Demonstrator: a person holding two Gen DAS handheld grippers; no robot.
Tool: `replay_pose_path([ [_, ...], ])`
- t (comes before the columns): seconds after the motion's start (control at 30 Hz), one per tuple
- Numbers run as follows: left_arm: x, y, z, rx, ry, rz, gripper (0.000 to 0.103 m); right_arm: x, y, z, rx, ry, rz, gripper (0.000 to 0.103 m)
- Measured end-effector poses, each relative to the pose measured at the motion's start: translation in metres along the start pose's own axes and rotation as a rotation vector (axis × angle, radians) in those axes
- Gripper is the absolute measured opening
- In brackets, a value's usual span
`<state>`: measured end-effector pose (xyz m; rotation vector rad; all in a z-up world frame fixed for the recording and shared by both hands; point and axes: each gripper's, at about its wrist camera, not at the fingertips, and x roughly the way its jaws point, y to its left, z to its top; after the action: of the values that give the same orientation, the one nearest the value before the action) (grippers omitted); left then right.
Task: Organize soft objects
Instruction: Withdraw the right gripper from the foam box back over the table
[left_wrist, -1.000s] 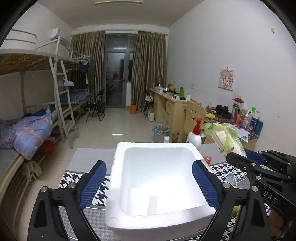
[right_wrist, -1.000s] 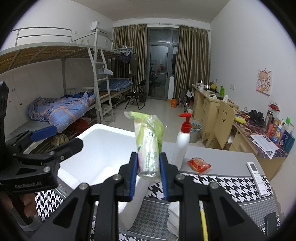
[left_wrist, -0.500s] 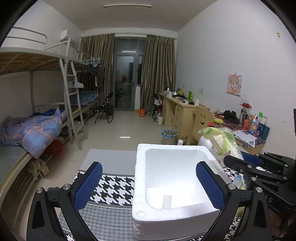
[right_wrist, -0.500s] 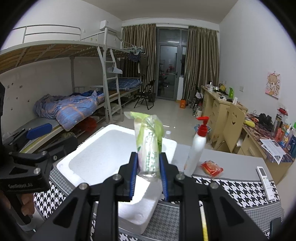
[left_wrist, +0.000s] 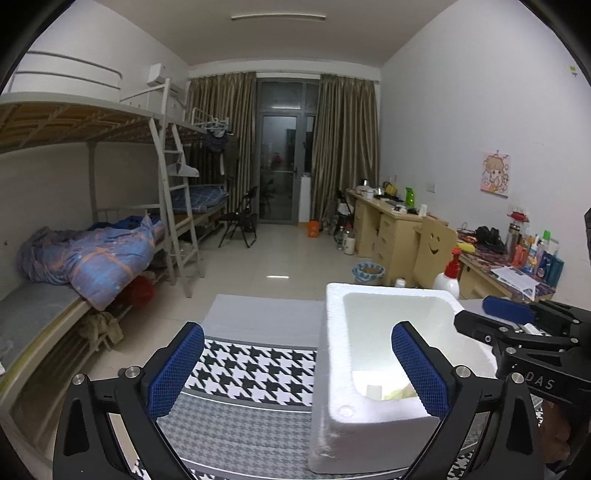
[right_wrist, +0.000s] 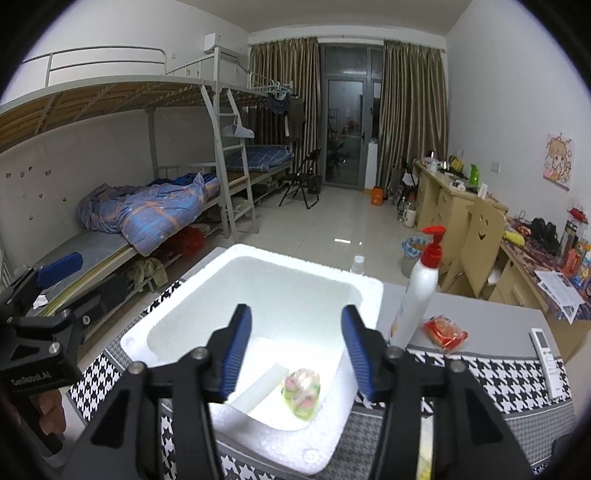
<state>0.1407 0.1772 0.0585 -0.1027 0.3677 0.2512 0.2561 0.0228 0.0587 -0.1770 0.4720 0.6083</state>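
Note:
A white foam box (right_wrist: 369, 295) stands on the houndstooth table cloth (right_wrist: 509, 369). A soft green plastic packet (right_wrist: 302, 392) lies on the box floor beside a white strip (right_wrist: 258, 391). My right gripper (right_wrist: 297, 354) is open and empty, above the near side of the box. My left gripper (left_wrist: 295, 369) is open and empty, left of the box (left_wrist: 332, 332), with its right finger (left_wrist: 417, 369) over the box. The right gripper shows in the left wrist view (left_wrist: 517, 321) over the box's right wall.
A white pump bottle with red top (right_wrist: 417, 288) stands right of the box. A red snack packet (right_wrist: 445, 332) and a white remote (right_wrist: 546, 354) lie on the table beyond. A bunk bed (left_wrist: 92, 258) is left, desks (left_wrist: 388, 225) right.
My right gripper opened and let go of the green packet, which now lies inside the foam box. My left gripper shifted left, away from the box.

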Motion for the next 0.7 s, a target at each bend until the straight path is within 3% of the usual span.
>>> replay_pose_path([
  [0.07, -0.001, 0.001, -0.001, -0.001, 0.002, -0.001, 0.102, -0.002, 0.001, 0.000, 0.003, -0.008, 0.000, 0.068],
  [0.4, -0.008, -0.006, -0.001, 0.004, -0.005, -0.030, 0.102, -0.019, 0.001, -0.002, -0.011, -0.048, -0.023, 0.070],
  [0.53, -0.013, -0.013, 0.000, 0.011, -0.007, -0.054, 0.102, -0.031, -0.002, -0.005, -0.006, -0.075, -0.033, 0.078],
  [0.7, -0.019, -0.022, 0.003, 0.014, -0.018, -0.073, 0.102, -0.041, -0.012, -0.006, 0.016, -0.089, -0.047, 0.079],
])
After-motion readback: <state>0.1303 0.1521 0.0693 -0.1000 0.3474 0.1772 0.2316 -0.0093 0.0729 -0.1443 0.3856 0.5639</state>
